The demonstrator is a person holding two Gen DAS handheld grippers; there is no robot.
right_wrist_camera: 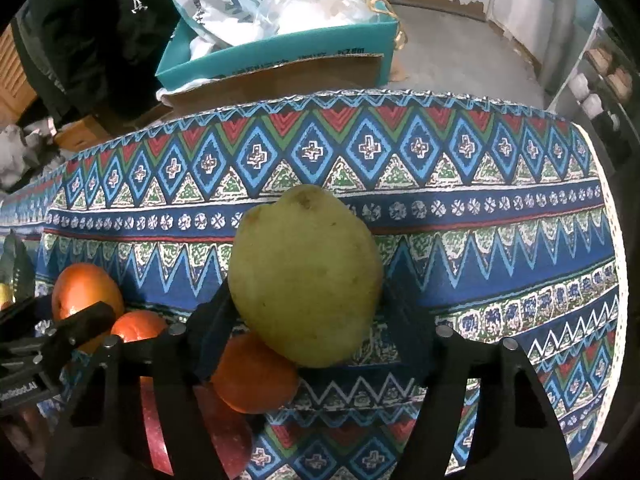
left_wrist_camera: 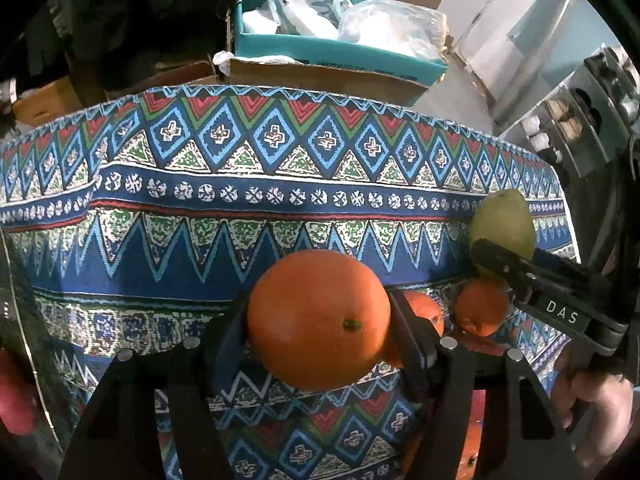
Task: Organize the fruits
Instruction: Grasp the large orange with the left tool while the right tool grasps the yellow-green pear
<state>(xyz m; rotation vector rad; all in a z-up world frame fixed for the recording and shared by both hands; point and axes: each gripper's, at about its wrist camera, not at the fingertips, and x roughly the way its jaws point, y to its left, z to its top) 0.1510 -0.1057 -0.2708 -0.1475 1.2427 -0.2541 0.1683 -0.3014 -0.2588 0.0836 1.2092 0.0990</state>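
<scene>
On the table, over its whole top: patterned tablecloth (left_wrist_camera: 280, 208), spread flat, probably to give the fruit a soft ground and stop it rolling. Behind the far edge: teal box (left_wrist_camera: 340, 52) full of bags, well apart from the work and seemingly no part of it.

Nearer, right gripper (right_wrist_camera: 306, 300): points steeply down at the cloth, closed partway on the pear (right_wrist_camera: 304, 272), one pad against each flank. Grips across the wide belly, likely to avoid slipping at the narrow top. Lifted, or resting on the small orange (right_wrist_camera: 256, 376) just under its lower side: cannot tell. At the handle, right hand (left_wrist_camera: 592, 412), wrapped around from below.

Left gripper (left_wrist_camera: 318, 320): same steep downward pose, just beside the right one. Closed about halfway around the large orange (left_wrist_camera: 316, 304), both pads touching its sides, stem end turned toward the camera. Held at the widest line, a sensible choice for round fruit.

Between and below the two tools: rest of the pile, with second small orange (right_wrist_camera: 138, 326) and red apple (right_wrist_camera: 224, 440) crowded close, touching or nearly so.

Judged as a sorting step: one fruit taken in each tool, ready to go to separate places by kind. Destination not visible.
</scene>
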